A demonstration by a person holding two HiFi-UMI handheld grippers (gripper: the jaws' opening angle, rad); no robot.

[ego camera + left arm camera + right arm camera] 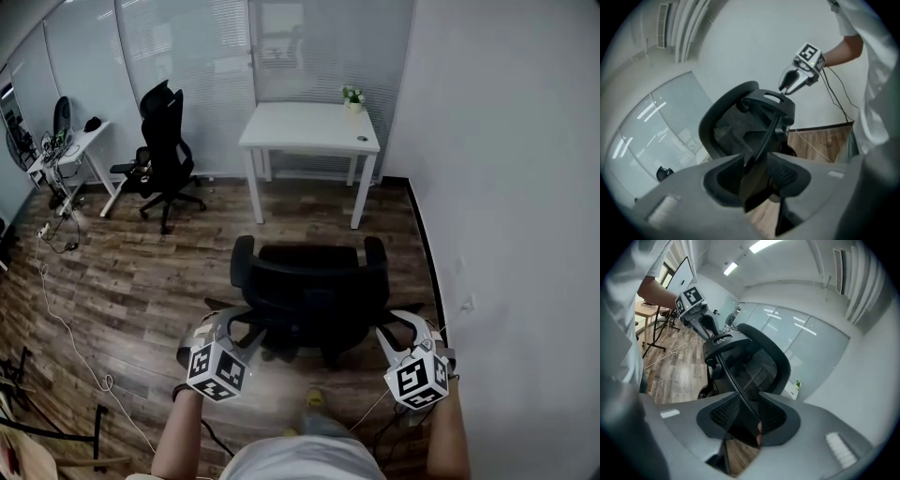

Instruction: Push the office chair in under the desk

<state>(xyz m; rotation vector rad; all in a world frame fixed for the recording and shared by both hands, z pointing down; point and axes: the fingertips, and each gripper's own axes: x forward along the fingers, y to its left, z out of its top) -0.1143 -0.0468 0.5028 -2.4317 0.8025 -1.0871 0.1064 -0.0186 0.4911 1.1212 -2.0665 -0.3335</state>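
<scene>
Office chair [309, 291] — black, mesh-backed — stands on the wood floor [141, 272] right in front of the person, its back toward them and its seat facing the counter [309, 127]. Nearest, two bare forearms reach forward, one claw in each hand. The left claw [234, 323] sits at the left side of the chair's back and the right claw [394, 328] at the right side, level with each other. In the left gripper view the left claw [757, 176] has its jaws apart with a thin black strut of the chair between them. The pads do not seem to press on it, though the dark strut makes that hard to judge. In the right gripper view the right claw [750, 420] likewise stands parted around a black edge of the back, with mesh showing through the gap. Beyond the chair lies a strip of bare floor, then the white counter against the blinds — well apart from the chair — with a small potted plant [353, 97] at its far right corner. Farther left, a second black chair [164, 150] stands beside another white counter [70, 150].
</scene>
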